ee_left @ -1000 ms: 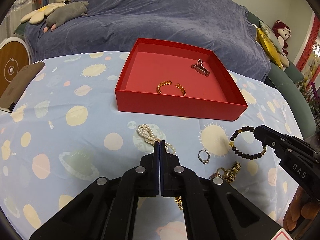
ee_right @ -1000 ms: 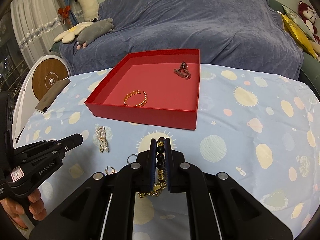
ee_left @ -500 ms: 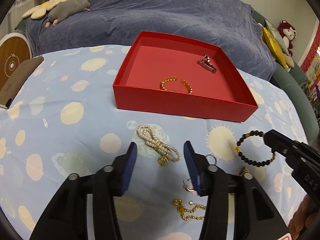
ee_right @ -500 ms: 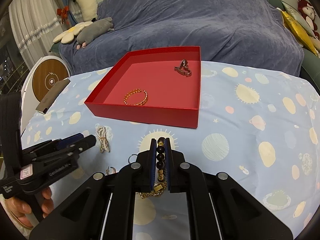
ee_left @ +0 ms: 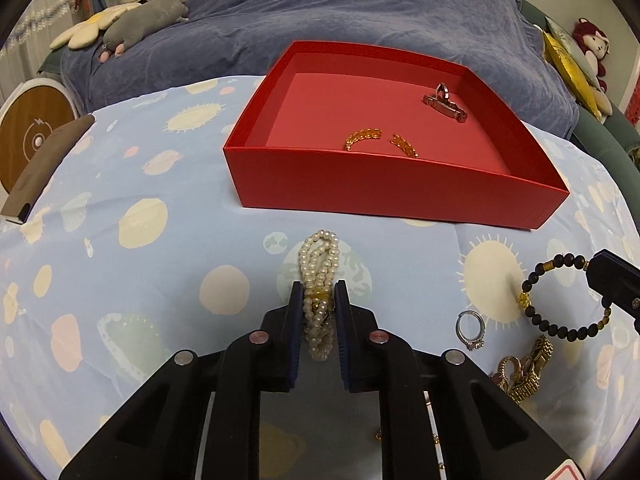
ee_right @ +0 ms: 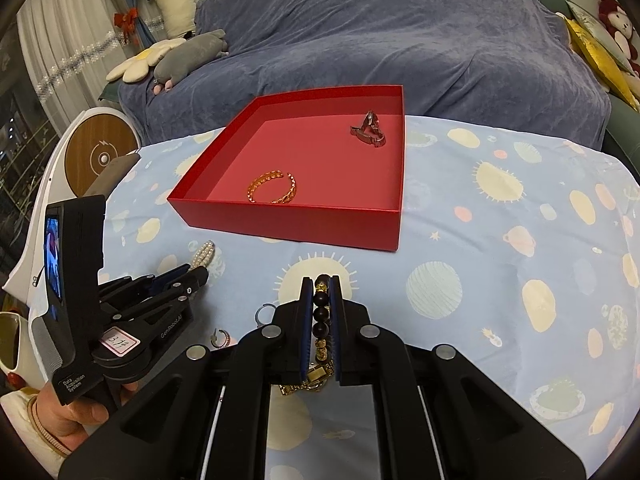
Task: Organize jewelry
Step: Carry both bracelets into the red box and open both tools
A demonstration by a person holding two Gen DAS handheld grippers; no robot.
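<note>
A red box on the planet-print cloth holds a gold bracelet and a silver watch. In front of it lies a pearl bracelet. My left gripper is low over it, jaws closing, and the pads touch the pearls on both sides. The right wrist view shows the same left gripper at the pearl bracelet. My right gripper is shut on a black bead bracelet that rests on the cloth.
A silver ring and a gold watch lie between the two grippers, and a small earring lies nearby. A brown case sits at the table's left edge. A blue-covered sofa stands behind the table.
My left gripper opened, sank over the pearl bracelet and closed around it. The right gripper kept still with the black bead bracelet in it.
</note>
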